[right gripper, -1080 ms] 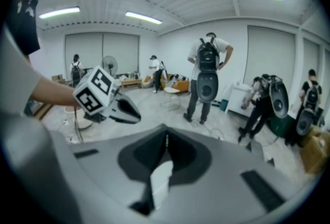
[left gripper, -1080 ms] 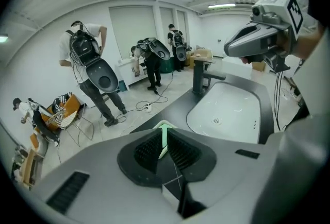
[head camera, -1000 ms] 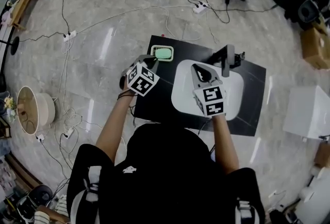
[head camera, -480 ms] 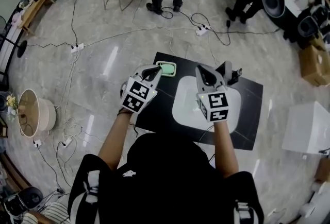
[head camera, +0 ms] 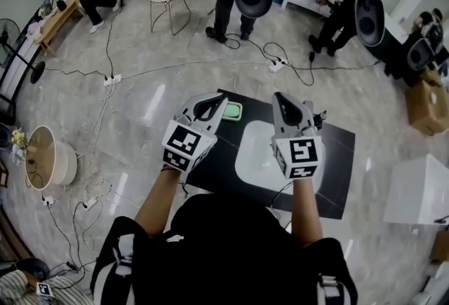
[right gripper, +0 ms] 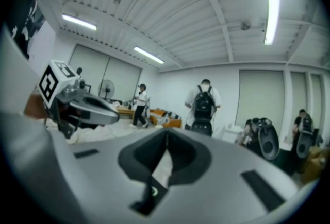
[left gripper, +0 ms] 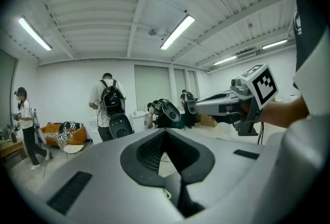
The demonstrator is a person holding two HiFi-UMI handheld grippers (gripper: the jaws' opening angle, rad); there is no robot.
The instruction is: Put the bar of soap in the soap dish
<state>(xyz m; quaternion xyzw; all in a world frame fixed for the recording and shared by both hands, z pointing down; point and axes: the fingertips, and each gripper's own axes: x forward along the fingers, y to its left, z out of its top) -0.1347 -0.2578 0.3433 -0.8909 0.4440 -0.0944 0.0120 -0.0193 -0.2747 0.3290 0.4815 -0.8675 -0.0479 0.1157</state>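
The green bar of soap (head camera: 233, 111) lies in the pale soap dish (head camera: 239, 115) at the back left corner of the black table (head camera: 344, 156). My left gripper (head camera: 217, 102) is held up above the table, in front of the dish and covering its left part. Its jaws are shut and hold nothing. My right gripper (head camera: 280, 98) hangs over the white sink (head camera: 256, 153), also shut and holding nothing. Both point about level, out into the room, as the left gripper view (left gripper: 165, 130) and the right gripper view (right gripper: 166, 136) show. Each gripper view shows the other gripper off to the side.
A dark faucet (head camera: 319, 116) stands behind the sink. Cables and power strips (head camera: 112, 79) run over the glossy floor. Several people stand at the back, one with a backpack (left gripper: 112, 103). A round basket (head camera: 43, 156) sits at the left and a white box (head camera: 417, 188) at the right.
Both grippers have risen from just above the table and tipped up from pointing downward to about level. The head view has tilted up, so more of the room shows.
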